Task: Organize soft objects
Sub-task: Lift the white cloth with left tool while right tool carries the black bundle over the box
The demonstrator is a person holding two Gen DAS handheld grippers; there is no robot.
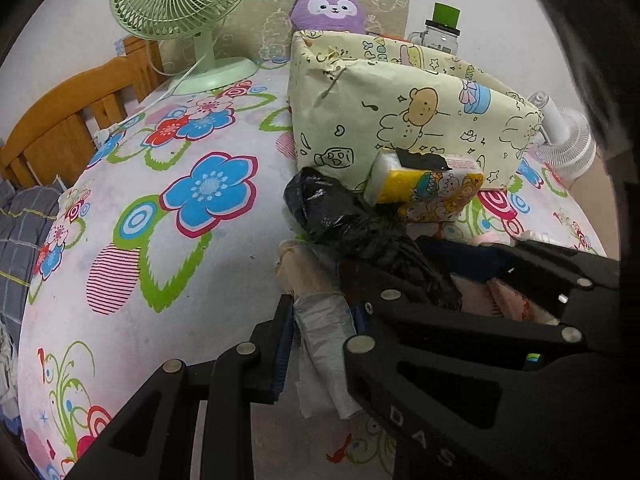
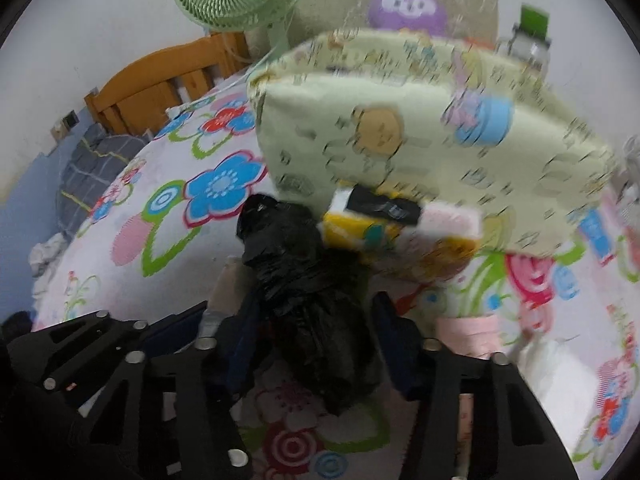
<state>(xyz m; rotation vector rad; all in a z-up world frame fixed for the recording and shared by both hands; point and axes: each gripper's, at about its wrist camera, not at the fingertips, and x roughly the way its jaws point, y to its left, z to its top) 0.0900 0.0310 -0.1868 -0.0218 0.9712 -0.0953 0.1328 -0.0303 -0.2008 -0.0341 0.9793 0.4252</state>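
A crumpled black plastic bag (image 1: 340, 212) (image 2: 312, 320) lies on the flowered tablecloth (image 1: 160, 208) in front of a pale green cartoon-print box (image 1: 400, 112) (image 2: 400, 140). My right gripper (image 2: 316, 320) straddles this bag, and both pads touch its sides. My left gripper (image 1: 320, 332) is shut on a whitish, translucent plastic bag (image 1: 324, 344) just left of the black one. A yellow and pink tissue pack (image 1: 424, 188) (image 2: 400, 236) with a black strip on top leans against the box. The right wrist view is blurred.
A purple plush (image 1: 332, 4) and a green-lidded jar (image 1: 444, 28) stand behind the box. A green fan (image 1: 180, 0) is at the back left, a white fan (image 1: 560, 136) at the right. Pink cloth (image 2: 468, 332) lies beside my right gripper. A wooden frame (image 1: 60, 120) borders the left.
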